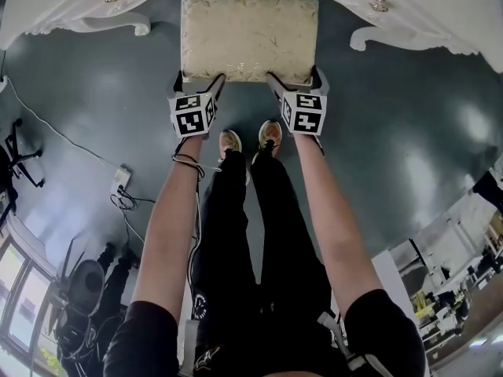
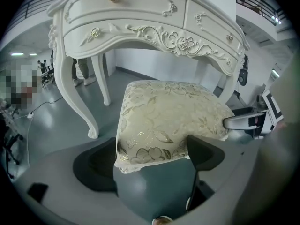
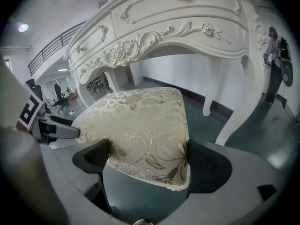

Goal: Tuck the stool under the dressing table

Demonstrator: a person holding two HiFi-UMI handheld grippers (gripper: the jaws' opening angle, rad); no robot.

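The stool (image 1: 247,34) has a cream cushion with a gold leaf pattern and stands on the dark floor, its far end under the front edge of the white carved dressing table (image 1: 440,6). My left gripper (image 1: 198,81) clasps the cushion's near left corner. My right gripper (image 1: 295,81) clasps the near right corner. In the left gripper view the stool (image 2: 168,116) fills the gap of the left gripper (image 2: 150,158), below the dressing table (image 2: 140,18). In the right gripper view the stool (image 3: 136,121) sits between both jaws of the right gripper (image 3: 147,161), in front of the dressing table (image 3: 178,27).
My feet (image 1: 229,141) stand just behind the stool. A power strip with cables (image 1: 120,181) lies on the floor at the left. Curved table legs (image 2: 79,97) (image 3: 239,107) flank the stool. Desks and equipment (image 1: 448,297) stand at the lower right.
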